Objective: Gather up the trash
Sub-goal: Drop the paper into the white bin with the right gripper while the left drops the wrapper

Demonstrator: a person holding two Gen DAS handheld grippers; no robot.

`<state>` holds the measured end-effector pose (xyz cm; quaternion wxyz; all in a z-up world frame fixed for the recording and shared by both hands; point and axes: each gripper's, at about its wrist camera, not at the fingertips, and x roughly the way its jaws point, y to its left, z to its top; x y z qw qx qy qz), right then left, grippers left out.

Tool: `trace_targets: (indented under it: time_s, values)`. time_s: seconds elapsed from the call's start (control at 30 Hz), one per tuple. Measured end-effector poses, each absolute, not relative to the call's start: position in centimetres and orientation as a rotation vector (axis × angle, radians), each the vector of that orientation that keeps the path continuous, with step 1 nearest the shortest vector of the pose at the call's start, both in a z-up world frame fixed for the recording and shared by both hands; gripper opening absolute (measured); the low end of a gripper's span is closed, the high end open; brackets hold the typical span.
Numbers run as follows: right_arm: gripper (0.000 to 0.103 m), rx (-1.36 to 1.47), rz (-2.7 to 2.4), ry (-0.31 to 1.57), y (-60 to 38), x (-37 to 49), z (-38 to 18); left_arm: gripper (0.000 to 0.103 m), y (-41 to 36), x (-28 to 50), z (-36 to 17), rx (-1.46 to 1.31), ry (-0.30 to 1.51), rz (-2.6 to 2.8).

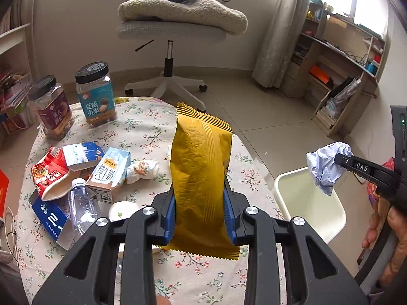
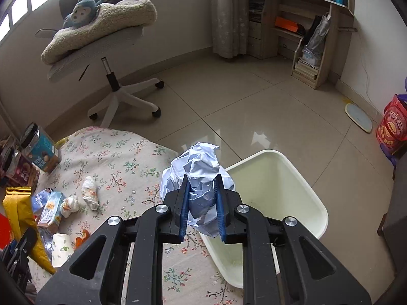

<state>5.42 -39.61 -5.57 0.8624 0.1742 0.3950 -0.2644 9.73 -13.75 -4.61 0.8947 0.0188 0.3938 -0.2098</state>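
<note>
My left gripper [image 1: 201, 203] is shut on a yellow snack wrapper [image 1: 201, 167] and holds it upright above the floral table [image 1: 142, 127]. My right gripper [image 2: 202, 193] is shut on a crumpled ball of pale blue paper [image 2: 201, 167], held above the table's right edge beside the cream waste bin [image 2: 313, 195]. The bin stands on the floor to the right of the table and also shows in the left wrist view [image 1: 338, 218]. The paper ball [image 1: 325, 165] and right gripper [image 1: 340, 158] show at the right of the left wrist view. The wrapper appears at the left of the right wrist view [image 2: 17, 216].
On the table lie milk cartons [image 1: 109, 172], a red noodle cup [image 1: 51, 175], a clear bottle [image 1: 81, 203], crumpled tissue [image 1: 142, 169] and a blue box [image 1: 51, 218]. Two jars [image 1: 96, 94] stand at the back. An office chair [image 1: 175, 25] and shelves [image 1: 338, 71] stand beyond.
</note>
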Motion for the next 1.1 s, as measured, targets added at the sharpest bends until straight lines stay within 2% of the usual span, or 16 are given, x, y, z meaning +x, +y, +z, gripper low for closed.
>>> trace_targets:
  time_s: [0.17,0.27,0.37,0.67,0.7,0.73,0.77,0.87,0.93,1.0,1.1]
  values:
    - [0.019,0.429,-0.641,0.829,-43.8,2.9,-5.9,0.031,-18.0,8.7,-4.9,0.058,0.814,-0.526]
    - [0.025,0.446,-0.699,0.821,-45.7,1.4,-5.9,0.031,-21.2,8.0,-5.5,0.075,0.827,-0.585]
    - [0.045,0.47,-0.749,0.793,-47.5,-0.2,-5.6,0.031,-24.6,7.2,-5.9,0.111,0.829,-0.633]
    - [0.064,0.574,-0.876,0.692,-52.1,-4.9,-4.7,0.033,-33.5,5.4,-6.9,0.117,0.887,-0.753]
    - [0.066,0.574,-0.892,0.684,-52.4,-5.2,-4.7,0.035,-34.2,5.4,-6.9,0.11,0.893,-0.765]
    - [0.067,0.571,-0.907,0.679,-52.6,-5.4,-4.7,0.047,-34.8,5.5,-7.0,0.104,0.903,-0.775]
    - [0.068,0.565,-0.92,0.674,-52.6,-5.7,-4.7,0.053,-35.4,5.5,-7.1,0.103,0.915,-0.78]
    - [0.073,0.559,-0.946,0.66,-53.1,-6.4,-4.7,0.056,-36.2,5.4,-6.9,0.114,0.926,-0.783]
    - [0.077,0.553,-0.951,0.647,-52.9,-6.5,-4.5,0.062,-35.9,5.3,-6.4,0.124,0.909,-0.776]
    - [0.088,0.544,-0.958,0.626,-52.7,-6.7,-4.3,0.063,-35.2,5.4,-5.8,0.126,0.889,-0.762]
    - [0.092,0.507,-0.946,0.615,-51.5,-6.2,-3.8,0.067,-33.8,5.9,-4.9,0.113,0.869,-0.74]
